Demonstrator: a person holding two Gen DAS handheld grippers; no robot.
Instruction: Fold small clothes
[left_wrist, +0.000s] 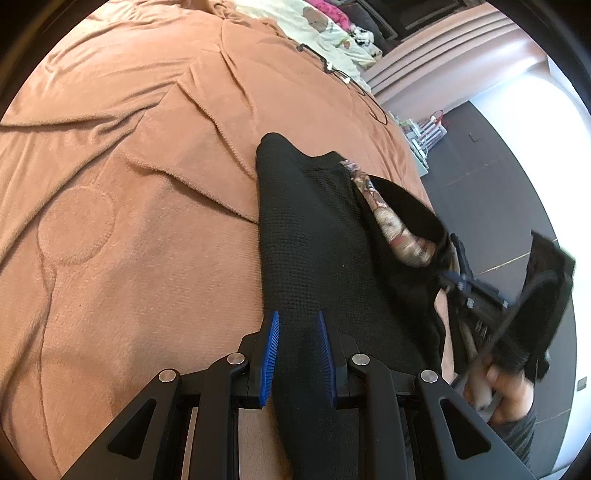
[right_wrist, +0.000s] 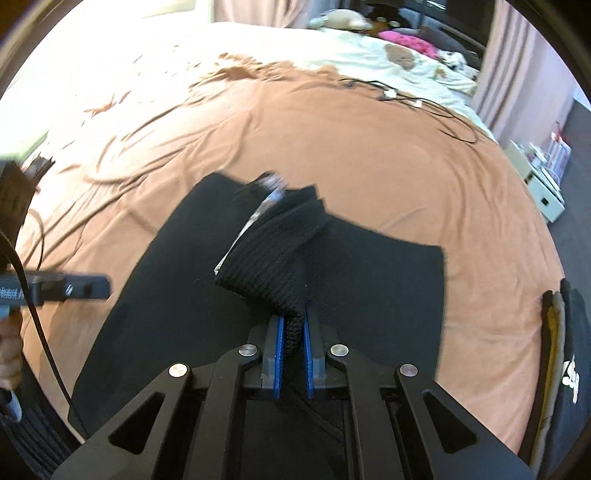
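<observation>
**Black knit garment mid-fold on the bed**

The black knit garment (right_wrist: 258, 280) lies on the tan blanket (right_wrist: 369, 155), filling the lower centre of the right wrist view. The right gripper (right_wrist: 293, 354) is clenched on a bunched edge of it, the cloth pinched between the blue pads (right_wrist: 279, 354) and lifted so that a patterned lining shows near the middle of the frame. In the left wrist view the left gripper (left_wrist: 298, 354) has its jaws apart with a band of the same garment (left_wrist: 314, 240) running between them; the pads do not appear to press it, so I would call that one released, straddling the cloth.

To do this fold well, I think the lifted edge should be carried straight across and laid flat, while the left gripper pins the cloth so the lower layer does not drag. Bunching at the pinch is the risk.

In the left wrist view the garment's long axis runs from bottom centre up towards the upper middle. A cable (right_wrist: 424, 107) lies at the upper right, well clear.
</observation>
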